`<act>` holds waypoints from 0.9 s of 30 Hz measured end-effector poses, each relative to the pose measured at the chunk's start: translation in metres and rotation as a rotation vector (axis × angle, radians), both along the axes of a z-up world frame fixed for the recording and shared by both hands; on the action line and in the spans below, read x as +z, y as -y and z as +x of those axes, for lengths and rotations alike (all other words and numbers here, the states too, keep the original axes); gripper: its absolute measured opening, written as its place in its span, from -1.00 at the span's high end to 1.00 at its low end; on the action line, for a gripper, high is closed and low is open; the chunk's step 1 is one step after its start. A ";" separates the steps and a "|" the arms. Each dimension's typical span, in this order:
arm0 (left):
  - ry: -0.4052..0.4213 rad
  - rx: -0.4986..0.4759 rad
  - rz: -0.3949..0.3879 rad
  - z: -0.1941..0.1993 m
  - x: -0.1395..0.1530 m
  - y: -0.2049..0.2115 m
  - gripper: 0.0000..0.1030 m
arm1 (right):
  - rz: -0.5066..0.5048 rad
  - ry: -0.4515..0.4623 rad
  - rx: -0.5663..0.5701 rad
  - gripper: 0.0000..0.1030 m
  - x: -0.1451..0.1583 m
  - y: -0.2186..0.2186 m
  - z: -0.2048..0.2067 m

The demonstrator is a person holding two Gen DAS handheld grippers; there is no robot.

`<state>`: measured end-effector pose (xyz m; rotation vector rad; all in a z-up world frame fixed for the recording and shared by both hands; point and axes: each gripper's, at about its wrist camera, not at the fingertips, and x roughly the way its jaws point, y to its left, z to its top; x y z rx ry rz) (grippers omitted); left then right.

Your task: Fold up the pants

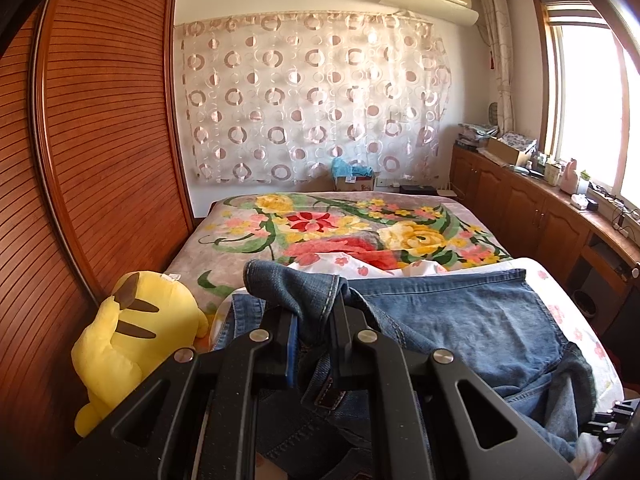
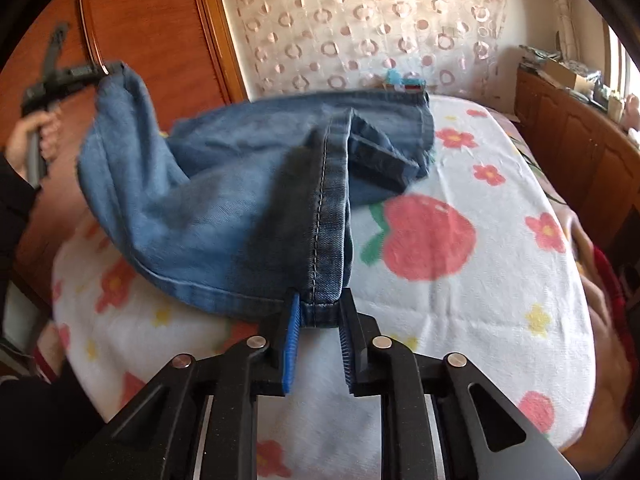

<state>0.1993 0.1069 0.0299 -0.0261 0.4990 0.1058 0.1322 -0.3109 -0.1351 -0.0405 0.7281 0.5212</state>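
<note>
Though sagging, jeans (image 2: 224, 184) lengthwise between tongs

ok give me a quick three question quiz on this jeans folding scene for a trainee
1. True or false: both grippers are shut on the jeans.
2. Multiple choice: what lies to the left of the left gripper in its own view? A) a yellow plush toy B) a laptop C) a shoe
3. Short answer: which part of the jeans does the right gripper pinch?

Key:
1. True; the left gripper holds a bunched fold of denim, the right one a stitched edge.
2. A, the yellow plush toy, lying by the wooden wardrobe.
3. A stitched hem, held over the flower-print white cover.
</note>
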 end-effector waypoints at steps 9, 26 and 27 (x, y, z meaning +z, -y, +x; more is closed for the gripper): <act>-0.001 0.021 -0.043 0.018 -0.001 -0.023 0.75 | 0.028 0.203 -0.039 0.73 0.079 0.021 0.011; -0.004 0.068 -0.138 0.076 -0.010 -0.069 0.75 | -0.074 0.338 -0.098 0.74 0.131 -0.008 0.089; -0.009 0.070 -0.143 0.080 -0.012 -0.071 0.75 | -0.078 0.335 -0.100 0.74 0.129 -0.012 0.093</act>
